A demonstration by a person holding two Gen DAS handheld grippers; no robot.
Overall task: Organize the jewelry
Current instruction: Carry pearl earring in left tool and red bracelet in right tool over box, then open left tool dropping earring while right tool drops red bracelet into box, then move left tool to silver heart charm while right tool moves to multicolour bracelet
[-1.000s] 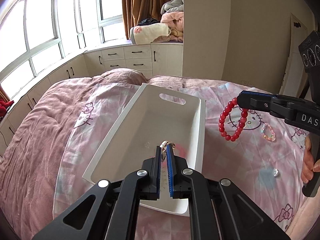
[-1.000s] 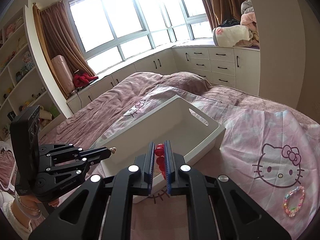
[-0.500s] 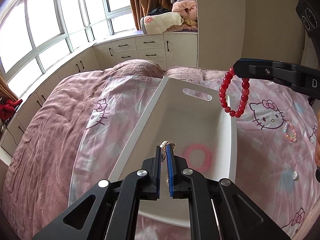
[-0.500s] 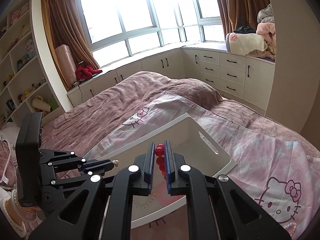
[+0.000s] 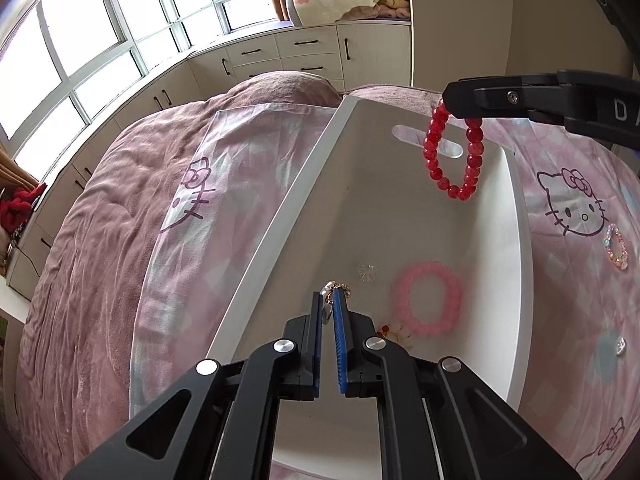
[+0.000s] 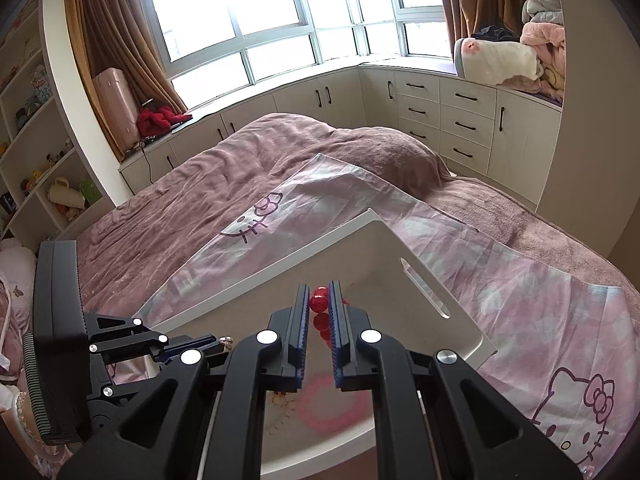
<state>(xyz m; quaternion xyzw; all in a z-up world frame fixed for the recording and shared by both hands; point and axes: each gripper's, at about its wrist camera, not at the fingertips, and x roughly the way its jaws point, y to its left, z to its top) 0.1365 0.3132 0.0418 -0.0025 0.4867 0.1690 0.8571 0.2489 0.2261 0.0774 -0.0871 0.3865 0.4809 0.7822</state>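
Observation:
A white bin (image 5: 280, 216) lies on the bed; it also shows in the right wrist view (image 6: 280, 276). My left gripper (image 5: 329, 300) is shut on a small gold chain piece (image 5: 334, 289) and holds it over the bin. My right gripper (image 6: 320, 300) is shut on a red bead bracelet (image 6: 319, 303), which hangs over the bin's far end in the left wrist view (image 5: 452, 160). Inside the bin lie a pink bracelet (image 5: 428, 298), a clear sparkly piece (image 5: 366, 272) and a small red and gold piece (image 5: 390, 330).
A pastel bead bracelet (image 5: 616, 246) and a small clear stud (image 5: 620, 346) lie on the Hello Kitty sheet (image 5: 572, 208) right of the bin. Cabinets (image 6: 440, 108) and windows stand beyond the bed.
Both grippers have moved in over the bin. The red bracelet went from above the sheet to above the bin's far end. The left gripper rose, so the bin floor shows more.

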